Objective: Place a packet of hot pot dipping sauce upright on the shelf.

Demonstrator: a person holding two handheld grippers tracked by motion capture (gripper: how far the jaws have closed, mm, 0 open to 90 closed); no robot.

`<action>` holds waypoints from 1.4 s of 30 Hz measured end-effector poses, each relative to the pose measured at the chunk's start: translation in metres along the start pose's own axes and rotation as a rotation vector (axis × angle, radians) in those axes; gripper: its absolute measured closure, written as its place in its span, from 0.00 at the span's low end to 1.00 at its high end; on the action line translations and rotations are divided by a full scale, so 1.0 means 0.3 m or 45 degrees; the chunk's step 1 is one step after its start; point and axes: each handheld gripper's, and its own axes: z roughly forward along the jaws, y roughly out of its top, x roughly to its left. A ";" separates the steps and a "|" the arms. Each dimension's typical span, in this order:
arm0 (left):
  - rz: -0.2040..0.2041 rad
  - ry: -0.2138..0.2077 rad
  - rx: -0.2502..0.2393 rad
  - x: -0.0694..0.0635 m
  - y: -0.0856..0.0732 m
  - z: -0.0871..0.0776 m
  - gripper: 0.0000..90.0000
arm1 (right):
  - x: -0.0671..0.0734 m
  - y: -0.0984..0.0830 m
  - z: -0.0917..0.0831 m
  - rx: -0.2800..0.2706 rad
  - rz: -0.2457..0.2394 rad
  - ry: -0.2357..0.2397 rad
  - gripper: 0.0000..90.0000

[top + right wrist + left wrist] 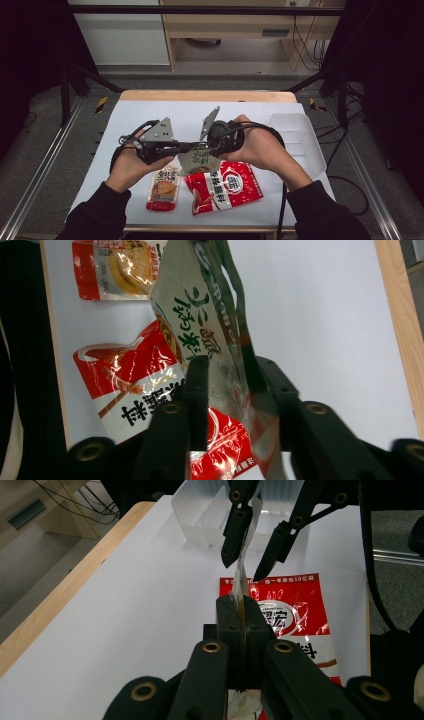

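A silvery snack packet with green lettering [197,161] hangs in the air between my two grippers above the white table sheet. My left gripper [186,146] reaches in from the left, and in its own view its jaws [241,605] are shut flat on the packet's thin edge [238,587]. From the opposite side, my right gripper [209,149] straddles the other end. In the left gripper view one of its fingers lies against the foil and the other stands off it [242,570]. The right gripper view has the packet [200,315] between the spread jaws [232,367].
A large red seasoning packet [227,187] lies flat under the grippers, near the front edge. A small orange packet [164,189] lies to its left. A white ribbed tray [300,135] with dividers sits at the right of the table. The table's wooden edge [207,95] runs along the back.
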 end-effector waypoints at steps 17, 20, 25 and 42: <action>-0.107 0.016 -0.105 0.022 -0.020 0.020 0.85 | -0.022 0.002 -0.014 0.022 -0.008 -0.071 1.00; -0.124 0.030 -0.130 0.024 -0.025 0.021 0.56 | -0.029 0.000 -0.022 0.055 -0.016 -0.091 1.00; -0.126 0.136 -0.125 0.017 -0.070 0.014 0.36 | -0.073 -0.028 -0.046 0.088 0.001 -0.141 1.00; -0.356 0.410 -0.044 -0.034 -0.469 -0.122 0.11 | -0.214 -0.158 -0.163 0.044 0.113 -0.315 1.00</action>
